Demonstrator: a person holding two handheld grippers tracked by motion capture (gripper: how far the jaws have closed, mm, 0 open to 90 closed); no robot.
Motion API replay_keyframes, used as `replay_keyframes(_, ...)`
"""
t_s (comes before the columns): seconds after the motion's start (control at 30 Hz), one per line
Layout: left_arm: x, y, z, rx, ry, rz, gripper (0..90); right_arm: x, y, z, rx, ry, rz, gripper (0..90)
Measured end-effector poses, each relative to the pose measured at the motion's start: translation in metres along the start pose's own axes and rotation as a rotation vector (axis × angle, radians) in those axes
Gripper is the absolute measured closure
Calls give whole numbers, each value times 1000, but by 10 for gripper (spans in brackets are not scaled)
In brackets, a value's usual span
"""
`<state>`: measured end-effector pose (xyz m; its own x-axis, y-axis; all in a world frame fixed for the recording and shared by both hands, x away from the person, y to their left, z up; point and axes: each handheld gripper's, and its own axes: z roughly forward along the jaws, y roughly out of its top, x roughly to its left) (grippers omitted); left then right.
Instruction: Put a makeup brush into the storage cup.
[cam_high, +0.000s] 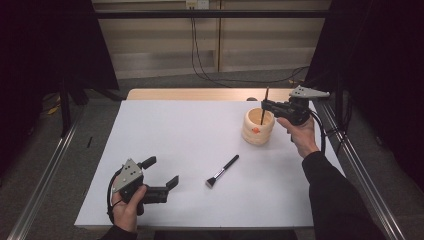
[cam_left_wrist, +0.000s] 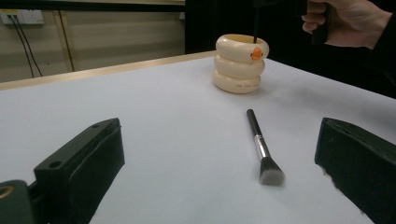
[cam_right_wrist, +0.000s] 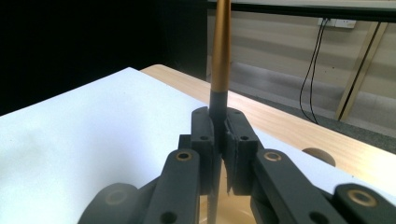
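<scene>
**Q:** Reading from the left, why does the left gripper (cam_high: 161, 175) sit where it does?

**A:** Its jaws stand wide apart and hold nothing, low over the white tabletop (cam_high: 165, 130) near the front left corner. The hand grips the handle from below, the forearm comes in from the table's near edge, and the jaws point toward the centre. This looks like a waiting pose, aimed at the short black-handled makeup brush with silver ferrule and flat bristle head (cam_high: 222, 171), which lies flat just to its right, bristles toward the person.

**Q:** And further right?

**A:** The cream ribbed holder of three stacked rings with a small orange mark (cam_high: 258, 127) stands upright near the far right of the table. The right gripper (cam_high: 266, 105) is clamped on a slender dark-stemmed brush with a copper-coloured upper handle (cam_high: 264, 106), held upright so that its lower end dips inside the holder's mouth. A vertical grip probably suits a straight drop or lift. The right hand (cam_high: 301, 134) holds the tool level from the right side, wrist raised above the table.
</scene>
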<state>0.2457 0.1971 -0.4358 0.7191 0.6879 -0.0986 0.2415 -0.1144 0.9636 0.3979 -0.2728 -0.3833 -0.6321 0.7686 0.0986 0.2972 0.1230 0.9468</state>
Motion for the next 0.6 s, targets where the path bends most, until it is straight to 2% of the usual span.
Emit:
replay_keyframes(0.3, 0, 1, 0, 0, -1, 10, 14, -2, -18, 3, 11, -10, 30, 835)
replay_keyframes(0.6, -1, 1, 0, -2, -2, 7, 15, -2, -27, 6, 18, -10, 32, 831)
